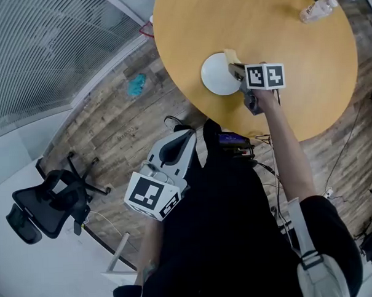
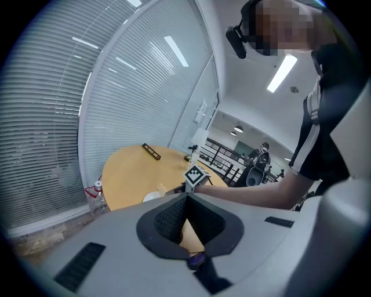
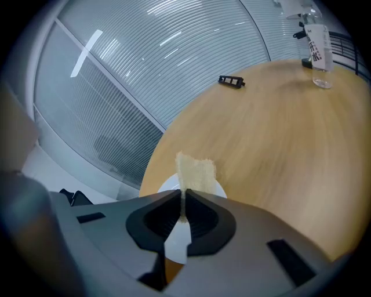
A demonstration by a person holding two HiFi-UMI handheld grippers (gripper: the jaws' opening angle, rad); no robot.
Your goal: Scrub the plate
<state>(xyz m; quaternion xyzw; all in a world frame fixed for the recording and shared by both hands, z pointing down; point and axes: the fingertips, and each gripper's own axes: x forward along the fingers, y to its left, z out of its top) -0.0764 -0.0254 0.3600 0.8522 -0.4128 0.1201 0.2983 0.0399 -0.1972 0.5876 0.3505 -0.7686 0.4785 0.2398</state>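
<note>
A white plate (image 1: 216, 74) lies on the round wooden table (image 1: 293, 60) near its front left edge. My right gripper (image 1: 235, 69) is at the plate's right rim, shut on a thin tan sponge (image 1: 231, 55). In the right gripper view the sponge (image 3: 196, 171) sticks up out of the gripper (image 3: 184, 194), with the plate (image 3: 219, 188) just beneath it. My left gripper (image 1: 187, 137) hangs off the table beside my body. In the left gripper view this gripper (image 2: 186, 200) is shut with nothing in it and looks across at the plate (image 2: 152, 197).
A clear spray bottle (image 1: 318, 10) (image 3: 317, 49) stands at the table's far side, and a small black item (image 3: 232, 81) lies near the far edge. A black office chair (image 1: 47, 206) and a teal scrap (image 1: 136, 84) are on the floor to the left. A water bottle (image 2: 97, 194) stands by the blinds.
</note>
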